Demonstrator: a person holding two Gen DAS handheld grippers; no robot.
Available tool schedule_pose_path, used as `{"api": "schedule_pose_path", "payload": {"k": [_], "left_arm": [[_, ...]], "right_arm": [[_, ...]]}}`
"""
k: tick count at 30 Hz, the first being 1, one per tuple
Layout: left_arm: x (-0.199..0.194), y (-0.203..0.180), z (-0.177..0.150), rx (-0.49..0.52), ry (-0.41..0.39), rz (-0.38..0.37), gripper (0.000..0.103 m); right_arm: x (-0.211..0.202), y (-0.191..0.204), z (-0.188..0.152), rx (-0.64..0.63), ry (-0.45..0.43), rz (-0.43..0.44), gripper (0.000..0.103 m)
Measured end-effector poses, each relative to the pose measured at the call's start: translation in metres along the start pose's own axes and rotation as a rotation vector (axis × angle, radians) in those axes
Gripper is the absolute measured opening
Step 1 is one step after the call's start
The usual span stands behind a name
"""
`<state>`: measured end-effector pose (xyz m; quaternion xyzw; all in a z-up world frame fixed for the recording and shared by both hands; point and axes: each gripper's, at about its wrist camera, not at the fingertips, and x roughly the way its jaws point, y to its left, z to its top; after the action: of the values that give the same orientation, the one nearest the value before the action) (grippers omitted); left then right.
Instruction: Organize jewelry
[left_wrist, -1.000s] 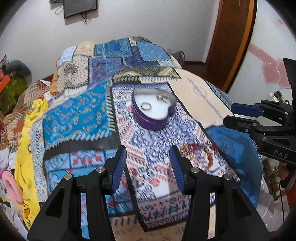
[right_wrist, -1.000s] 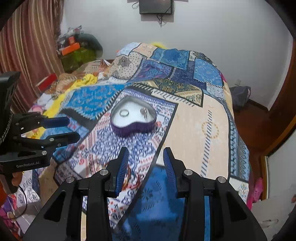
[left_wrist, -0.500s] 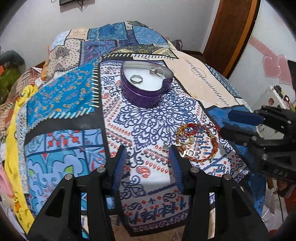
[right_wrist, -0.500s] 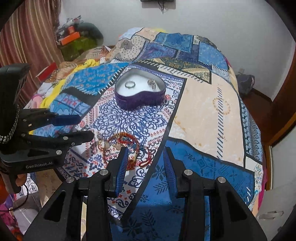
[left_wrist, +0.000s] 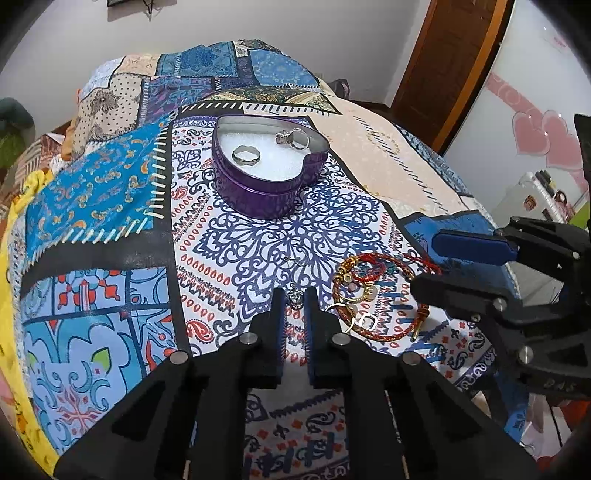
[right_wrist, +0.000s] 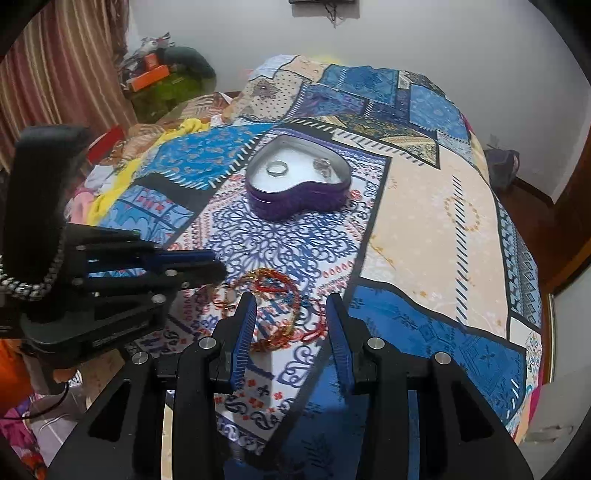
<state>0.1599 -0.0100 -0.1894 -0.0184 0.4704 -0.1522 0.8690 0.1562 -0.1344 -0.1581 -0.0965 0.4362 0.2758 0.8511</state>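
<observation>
A purple heart-shaped tin stands open on the patterned bedspread, with a plain ring and a stone ring on its white lining. Nearer to me lies a small silver pendant on a thin chain. My left gripper is closing, and its narrow jaws flank the pendant at their tips. Red and gold bracelets lie in a tangle just right of it. My right gripper hangs open over those bracelets, with nothing pressed between its fingers.
The bedspread covers a bed whose near edge drops off right below both grippers. Clothes and clutter pile up at the far left by a striped curtain. A wooden door stands at the right.
Both grippers have sunk toward the bedspread and now point at the jewelry. The left gripper's jaws have narrowed from wide apart to a slim gap around the pendant. The right gripper's jaws kept their width.
</observation>
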Motion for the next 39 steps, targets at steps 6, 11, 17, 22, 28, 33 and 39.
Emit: {"api": "schedule_pose_path", "payload": {"k": [6, 11, 17, 22, 28, 33, 39], "left_arm": [[-0.020, 0.006, -0.004, -0.014, -0.046, 0.026, 0.008], [-0.048, 0.008, -0.010, -0.004, -0.107, 0.063, 0.008], [-0.071, 0.014, -0.019, -0.014, -0.147, 0.078, 0.008], [-0.075, 0.016, -0.025, -0.018, -0.152, 0.077, 0.008], [-0.071, 0.016, -0.027, -0.019, -0.146, 0.086, 0.008], [-0.070, 0.019, -0.027, -0.035, -0.146, 0.087, 0.008], [-0.075, 0.024, -0.030, -0.047, -0.157, 0.088, 0.008]], "right_arm": [[0.002, 0.019, 0.003, -0.053, 0.011, 0.043, 0.036], [0.007, 0.038, 0.006, -0.111, 0.026, 0.065, 0.035], [0.026, 0.051, 0.011, -0.150, 0.081, 0.069, 0.027], [0.040, 0.051, 0.009, -0.159, 0.118, 0.021, 0.019], [0.040, 0.055, 0.007, -0.177, 0.109, -0.002, 0.010], [0.037, 0.055, 0.010, -0.173, 0.106, 0.021, 0.010], [0.046, 0.050, 0.019, -0.120, 0.144, 0.040, 0.018]]}}
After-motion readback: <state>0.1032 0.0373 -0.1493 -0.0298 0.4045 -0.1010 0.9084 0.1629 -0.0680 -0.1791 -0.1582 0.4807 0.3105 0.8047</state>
